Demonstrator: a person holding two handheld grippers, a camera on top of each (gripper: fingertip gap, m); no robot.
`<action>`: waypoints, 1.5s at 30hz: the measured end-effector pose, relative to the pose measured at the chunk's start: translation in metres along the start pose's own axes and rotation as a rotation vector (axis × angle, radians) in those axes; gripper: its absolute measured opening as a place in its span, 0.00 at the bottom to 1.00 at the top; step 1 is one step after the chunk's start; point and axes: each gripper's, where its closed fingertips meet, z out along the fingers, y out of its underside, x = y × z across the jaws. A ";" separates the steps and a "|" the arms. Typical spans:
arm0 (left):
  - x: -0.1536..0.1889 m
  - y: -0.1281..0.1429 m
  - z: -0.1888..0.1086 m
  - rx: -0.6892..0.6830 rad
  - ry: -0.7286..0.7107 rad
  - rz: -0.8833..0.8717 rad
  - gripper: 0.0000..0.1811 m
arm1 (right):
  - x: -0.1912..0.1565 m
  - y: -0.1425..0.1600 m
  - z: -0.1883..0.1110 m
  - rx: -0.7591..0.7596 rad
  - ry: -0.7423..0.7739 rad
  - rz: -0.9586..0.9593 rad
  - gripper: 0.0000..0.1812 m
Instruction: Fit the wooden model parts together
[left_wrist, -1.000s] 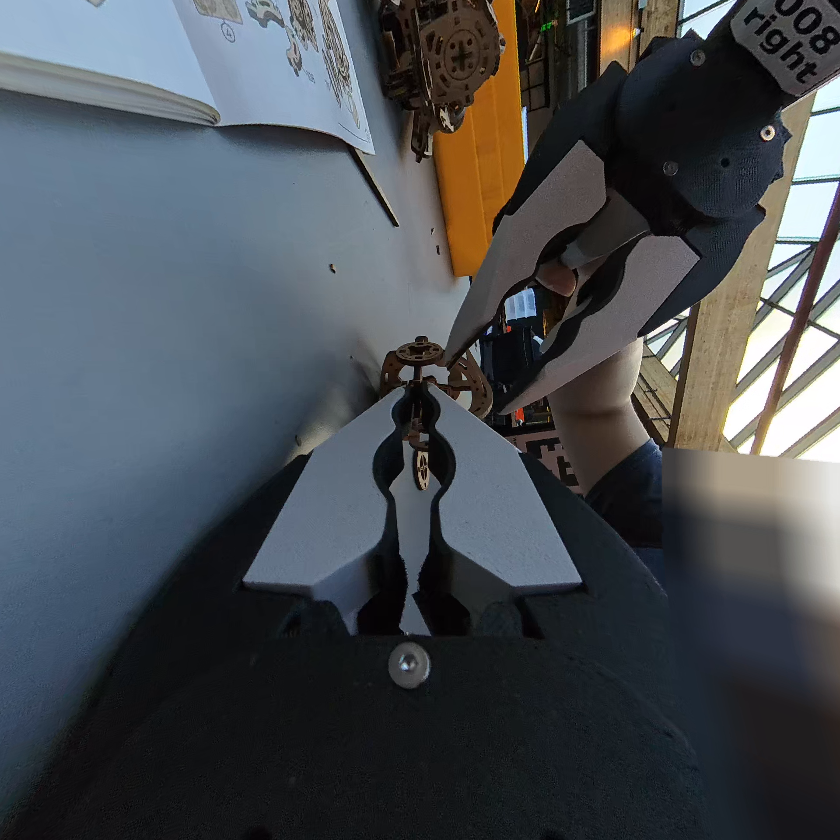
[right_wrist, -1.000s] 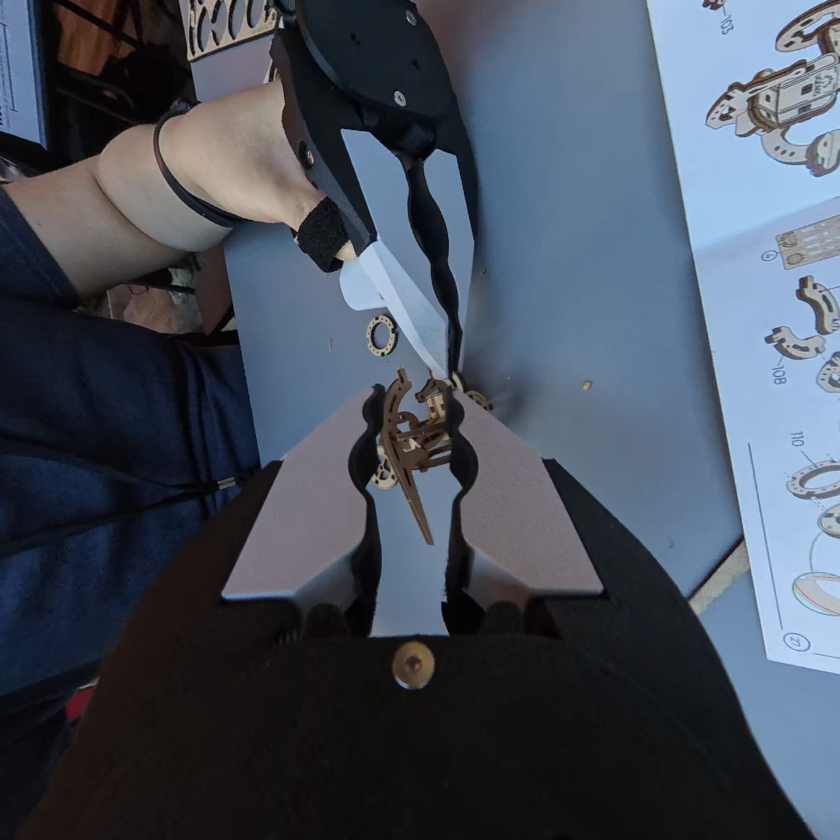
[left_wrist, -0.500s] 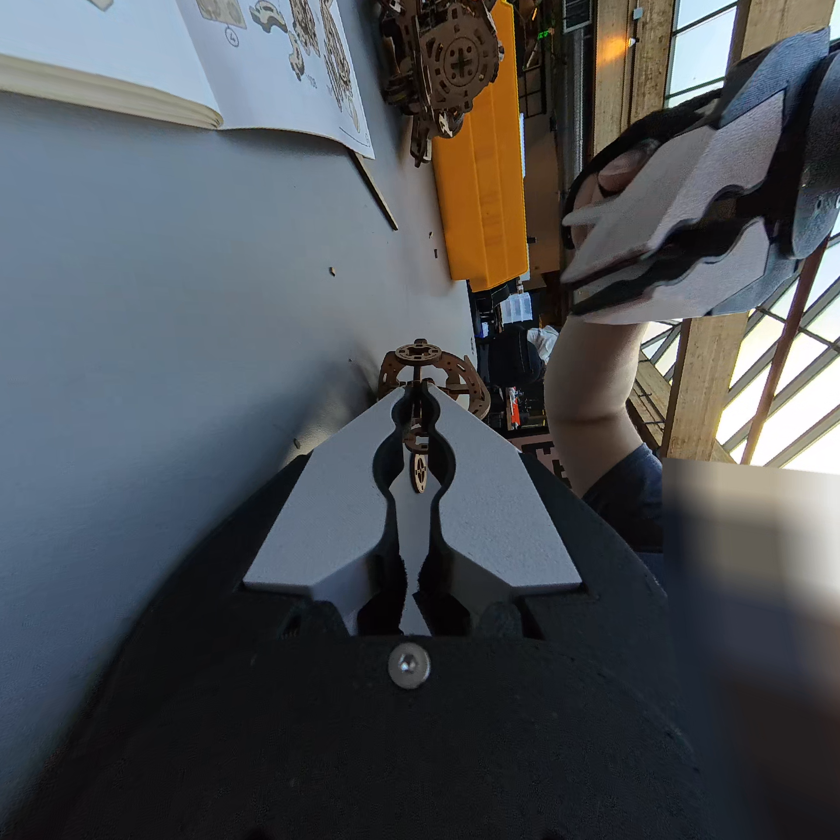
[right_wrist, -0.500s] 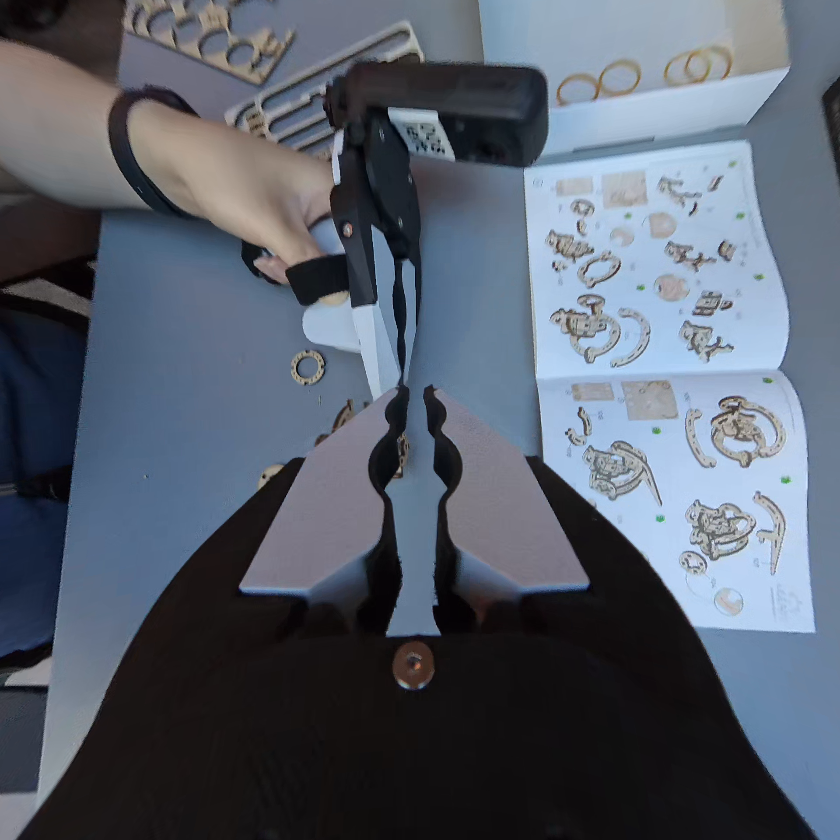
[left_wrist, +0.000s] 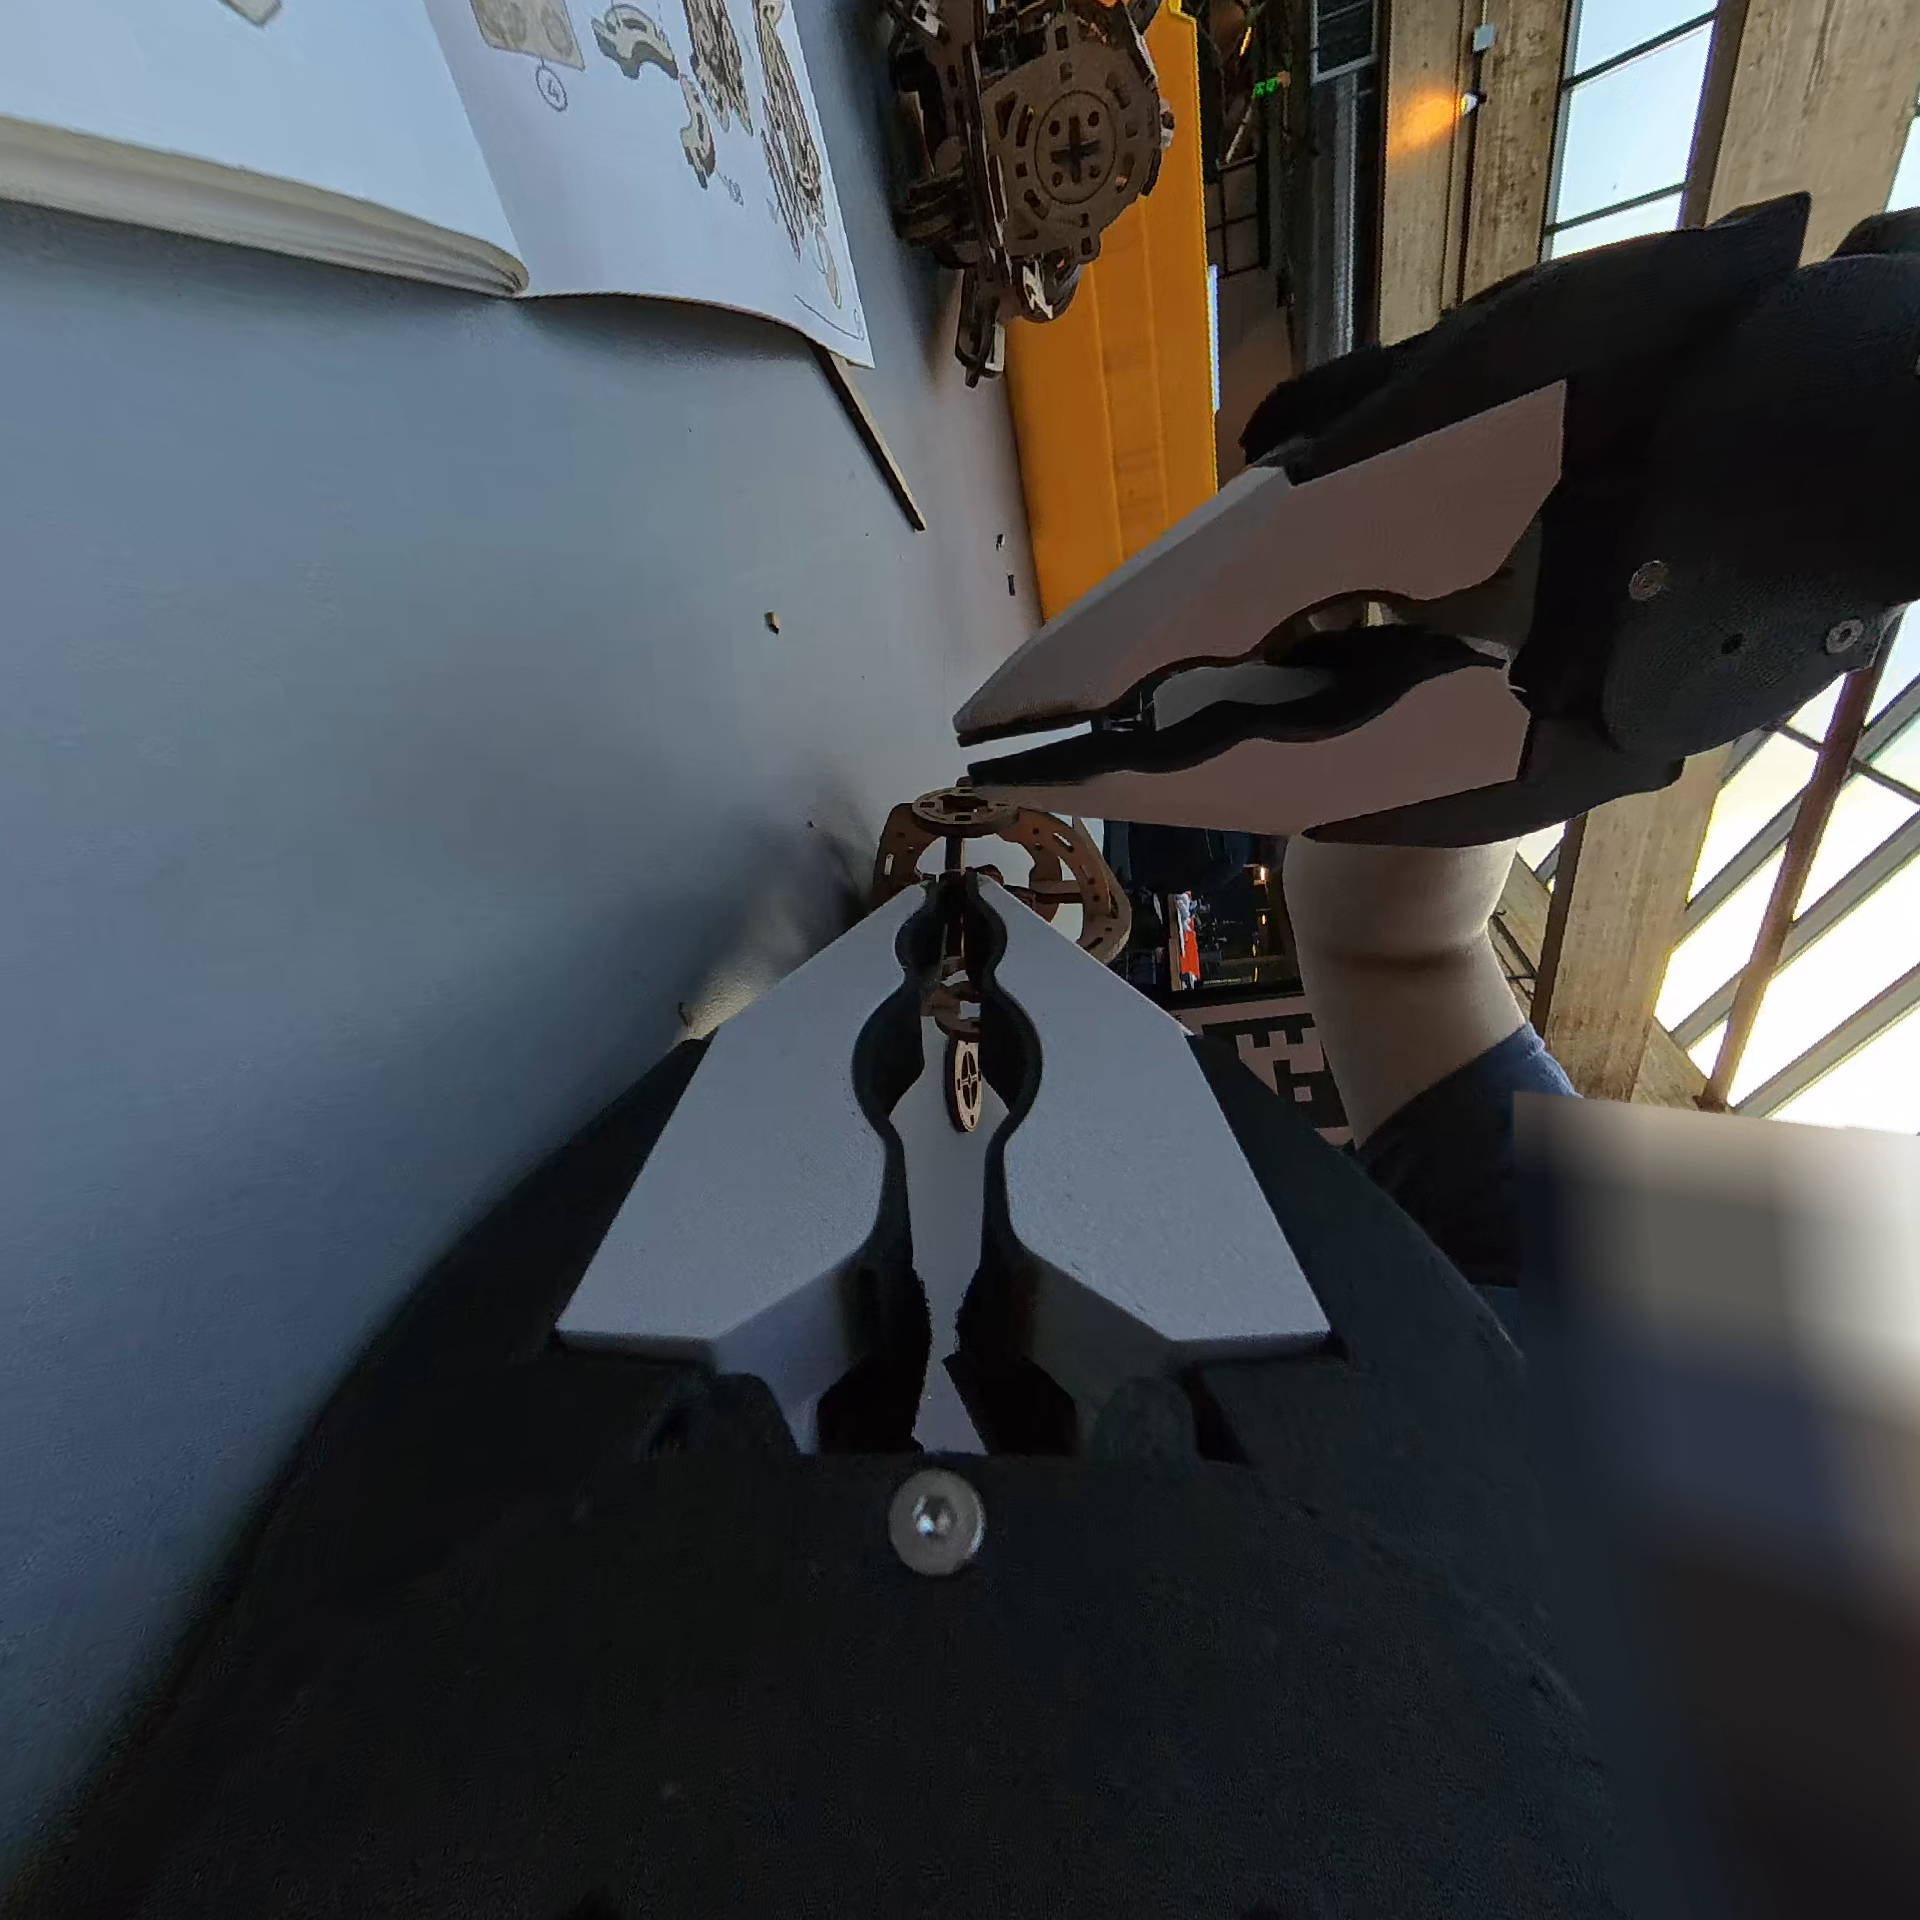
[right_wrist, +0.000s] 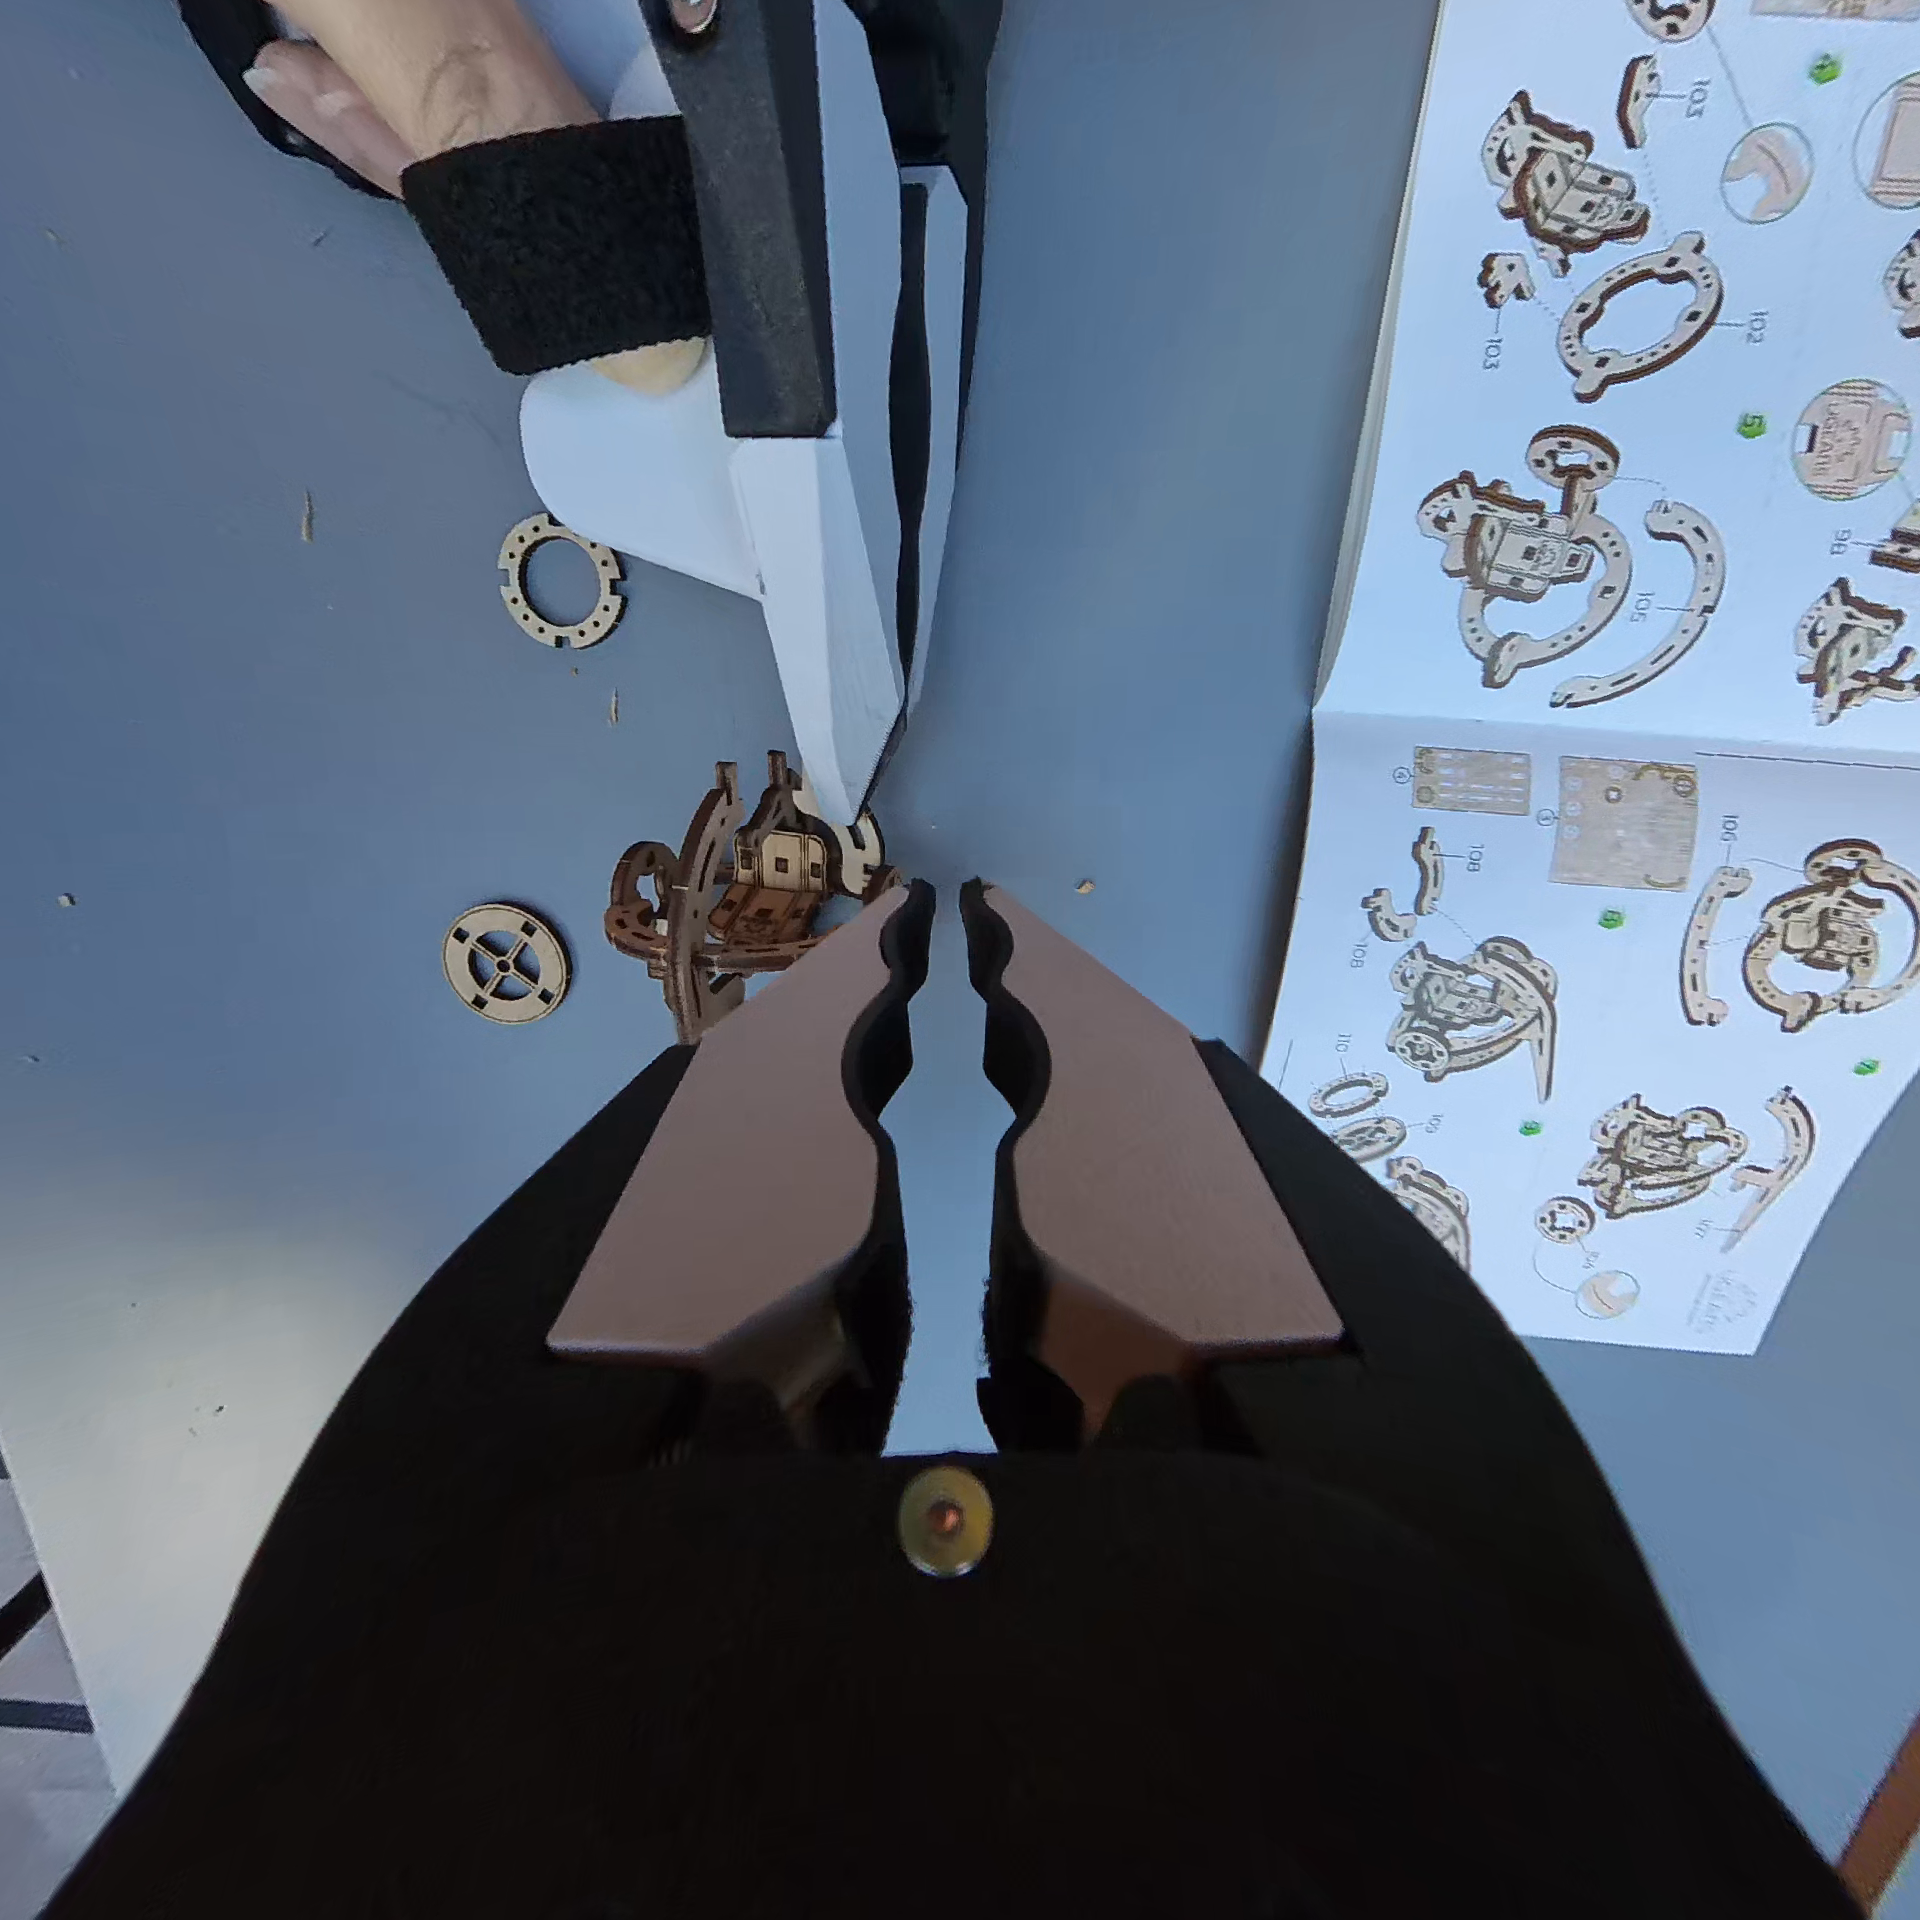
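Note:
My left gripper (left_wrist: 951, 883) is shut on a small wooden model (left_wrist: 1081, 862), a bundle of curved laser-cut arcs with a little disc on top, held against the grey table (left_wrist: 416, 727). A small spoked disc of the model (left_wrist: 966, 1086) hangs between the fingers. In the right wrist view the left gripper (right_wrist: 878, 790) comes down from above onto the model (right_wrist: 769, 883). My right gripper (right_wrist: 945, 888) is empty, its jaws closed to a thin slit, just right of the model. In the left wrist view its tips (left_wrist: 964, 750) rest at the model's top disc.
A loose wooden ring (right_wrist: 561, 582) and a spoked wooden disc (right_wrist: 506, 964) lie left of the model. An open instruction booklet (right_wrist: 1610, 727) lies to the right. A larger built wooden model (left_wrist: 1029, 145) and an orange bin (left_wrist: 1122, 364) sit farther along the table. The tips of both grippers are at nearly the same place.
The right gripper let go of the model, lifted away with its jaws closing, then came back down to the model's top. The left gripper kept its hold and stayed put.

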 end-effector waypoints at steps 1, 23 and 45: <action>0.000 0.000 0.000 0.001 -0.001 0.000 0.00 | -0.001 -0.001 0.000 0.007 -0.009 0.006 0.03; 0.001 0.002 0.001 -0.002 0.001 -0.015 0.01 | -0.010 0.001 0.001 0.032 -0.079 0.030 0.01; 0.005 0.013 -0.002 -0.013 -0.004 0.011 0.00 | -0.032 0.008 -0.004 -0.013 -0.153 0.229 0.04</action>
